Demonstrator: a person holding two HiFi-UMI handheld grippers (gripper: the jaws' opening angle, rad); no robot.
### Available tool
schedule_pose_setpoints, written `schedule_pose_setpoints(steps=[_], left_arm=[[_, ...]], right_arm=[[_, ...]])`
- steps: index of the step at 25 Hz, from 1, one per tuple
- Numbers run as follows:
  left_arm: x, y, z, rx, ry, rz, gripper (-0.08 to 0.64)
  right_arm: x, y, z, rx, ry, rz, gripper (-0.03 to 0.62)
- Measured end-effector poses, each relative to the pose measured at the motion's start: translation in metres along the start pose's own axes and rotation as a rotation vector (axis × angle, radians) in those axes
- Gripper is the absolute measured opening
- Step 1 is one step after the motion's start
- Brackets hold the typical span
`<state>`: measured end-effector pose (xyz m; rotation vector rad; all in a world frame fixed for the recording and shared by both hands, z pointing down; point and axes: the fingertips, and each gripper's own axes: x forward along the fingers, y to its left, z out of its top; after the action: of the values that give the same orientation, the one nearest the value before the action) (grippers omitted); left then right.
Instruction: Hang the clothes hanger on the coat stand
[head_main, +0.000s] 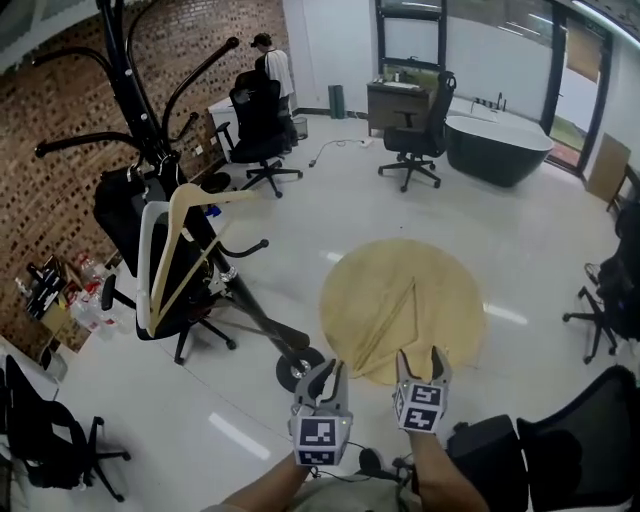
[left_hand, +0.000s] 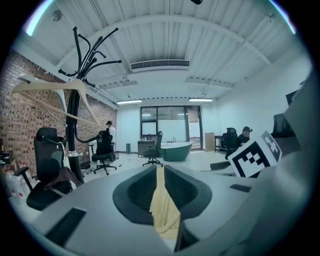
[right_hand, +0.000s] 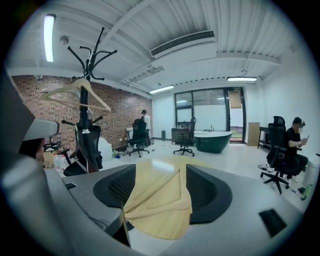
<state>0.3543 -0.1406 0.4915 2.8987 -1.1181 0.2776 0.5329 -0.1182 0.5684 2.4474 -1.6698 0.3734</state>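
A light wooden hanger (head_main: 172, 240) hangs on the black coat stand (head_main: 135, 80) at the left, by the brick wall. The same hanger (left_hand: 55, 92) (right_hand: 75, 92) shows high on the stand (left_hand: 75, 115) (right_hand: 89, 75) in both gripper views. A second wooden hanger (head_main: 395, 315) lies flat on the round wooden table (head_main: 450, 290). My left gripper (head_main: 325, 372) and right gripper (head_main: 420, 355) are low and close to my body, at the table's near edge. The left gripper (left_hand: 159, 170) stands open by a narrow gap. The right gripper (right_hand: 156, 172) is open wider. Nothing is between either pair of jaws.
A black office chair (head_main: 170, 300) stands right by the coat stand's base. More chairs (head_main: 420, 130) (head_main: 610, 300) stand around the room, with a dark bathtub (head_main: 500, 145) at the back. One person (head_main: 270, 65) stands by a far desk. Another person (right_hand: 292, 147) sits at the right.
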Motion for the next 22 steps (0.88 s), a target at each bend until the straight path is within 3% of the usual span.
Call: schedule_pose_setpoints(steps=[5,11,14,22], left_arm=[[0.046,-0.014,-0.005,0.006,0.027,0.075,0.057],[0.068,0.024,-0.017,0.039,0.058,0.111,0.054],[0.092,0.028,-0.023,0.013,0.06,0.131,0.052],[0.133,0.051,-0.06,-0.039,0.143,0.164,0.052]], right_arm=[[0.063,-0.021,-0.038,-0.048,0.099,0.041,0.281],[0.125,0.018,-0.066,-0.063,0.195,0.059,0.281],[0.16,0.021,-0.084,-0.07,0.249,0.062,0.282],[0.246,0.013,-0.153,-0.217,0.427,0.06,0.298]])
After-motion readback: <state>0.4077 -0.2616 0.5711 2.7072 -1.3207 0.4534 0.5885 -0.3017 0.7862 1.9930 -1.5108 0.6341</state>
